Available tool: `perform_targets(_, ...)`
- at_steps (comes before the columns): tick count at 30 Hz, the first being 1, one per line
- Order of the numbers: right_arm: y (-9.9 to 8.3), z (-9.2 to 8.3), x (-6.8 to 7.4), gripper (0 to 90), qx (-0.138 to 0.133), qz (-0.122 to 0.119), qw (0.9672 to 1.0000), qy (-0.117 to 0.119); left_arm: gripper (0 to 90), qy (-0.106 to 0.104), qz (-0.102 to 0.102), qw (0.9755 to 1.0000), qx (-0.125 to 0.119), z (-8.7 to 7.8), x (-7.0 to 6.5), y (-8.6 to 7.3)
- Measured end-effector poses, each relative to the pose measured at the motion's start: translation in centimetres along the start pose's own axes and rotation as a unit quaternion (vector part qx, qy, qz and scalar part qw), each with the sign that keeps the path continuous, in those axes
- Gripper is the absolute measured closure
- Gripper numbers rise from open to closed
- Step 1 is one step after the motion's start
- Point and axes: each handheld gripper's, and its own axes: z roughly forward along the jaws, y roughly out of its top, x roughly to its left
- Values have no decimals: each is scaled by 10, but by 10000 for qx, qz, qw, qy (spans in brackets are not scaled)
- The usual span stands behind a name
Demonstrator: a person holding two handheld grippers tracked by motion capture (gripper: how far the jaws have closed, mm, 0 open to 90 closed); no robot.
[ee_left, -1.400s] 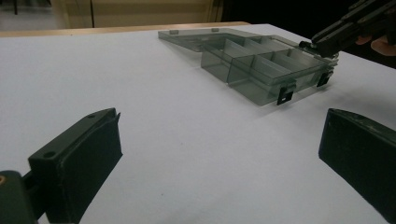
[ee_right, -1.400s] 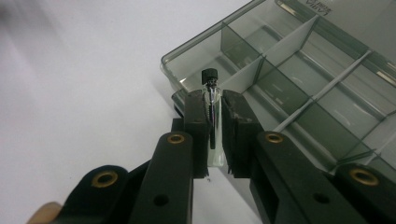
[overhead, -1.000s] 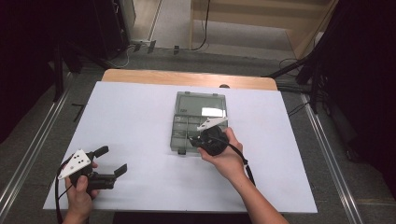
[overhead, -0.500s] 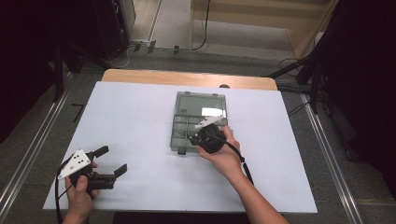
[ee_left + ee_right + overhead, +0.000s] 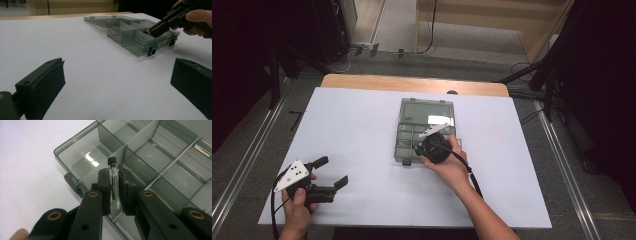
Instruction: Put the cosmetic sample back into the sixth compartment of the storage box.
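We see a white sheet (image 5: 362,130) filling the middle of the frame, over a wooden table (image 5: 412,83) whose edge shows just above it. Grey floor (image 5: 257,145) flanks both sides, cables (image 5: 522,67) trail at upper right, and wooden furniture (image 5: 492,20) stands along the top.

The left gripper (image 5: 120,82) has its two black jaws wide apart, with bare white table (image 5: 75,45) between them. Ahead and toward the right jaw lies a smoky clear compartment box (image 5: 135,32), lid open flat behind it. The right gripper (image 5: 160,26), held in a hand (image 5: 197,20) above the right jaw, dips into a near compartment.
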Motion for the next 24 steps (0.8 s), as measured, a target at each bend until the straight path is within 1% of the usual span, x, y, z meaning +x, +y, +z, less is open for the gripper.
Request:
perform_targets(2, 0, -1, -2, 716, -42, -26, 10000, 56, 0, 0, 10, 10000, 0, 0, 0, 0)
perform_targets(3, 0, -3, -2, 679, -41, 58, 9999, 86, 0, 2, 7, 10000, 1, 0, 0, 0)
perform_targets(4, 0, -4, -2, 652, -68, 70, 9999, 97, 0, 5, 9, 10000, 1, 0, 0, 0)
perform_targets(5, 0, -5, -3, 609, -135, 43, 9998, 122, 0, 7, 9, 10000, 2, 0, 0, 0)
perform_targets(8, 1, -9, -5, 487, -269, 100, 9994, 198, 0, 19, 12, 10000, 14, 0, 0, 0)
perform_targets(9, 1, -10, -5, 436, -325, 190, 9989, 264, 0, 19, 14, 10000, 17, 0, 0, 0)
perform_targets(11, 0, -13, -7, 379, -377, 288, 9982, 367, 0, 21, 8, 10000, 5, 1, 0, 0)
perform_targets(14, -1, -16, -8, 290, -434, 324, 9976, 434, 0, 22, 9, 10000, 11, 1, -1, 0)
perform_targets(15, -1, -17, -8, 251, -457, 289, 9976, 425, 0, 24, 20, 10000, 21, 1, -1, 0)
perform_targets(17, -2, -19, -10, 214, -494, 322, 9972, 466, 0, 30, 25, 10000, 24, 1, -1, 0)
perform_targets(19, -3, -22, -10, 167, -558, 364, 9969, 409, 0, 33, 40, 10000, 37, 1, -1, 0)
perform_targets(21, -4, -24, -11, 106, -613, 377, 9965, 431, 0, 29, 27, 10000, 19, 1, 0, 0)
perform_targets(22, -5, -25, -12, 75, -639, 403, 9963, 409, 0, 38, 13, 10000, 15, 1, 1, 1)
perform_targets(23, -5, -26, -12, 18, -658, 424, 9963, 364, 0, 39, 0, 10000, 13, 1, 1, 1)
perform_targets(24, -6, -26, -13, 0, -676, 454, 9962, 324, 0, 43, 3, 10000, 12, 1, 1, 1)
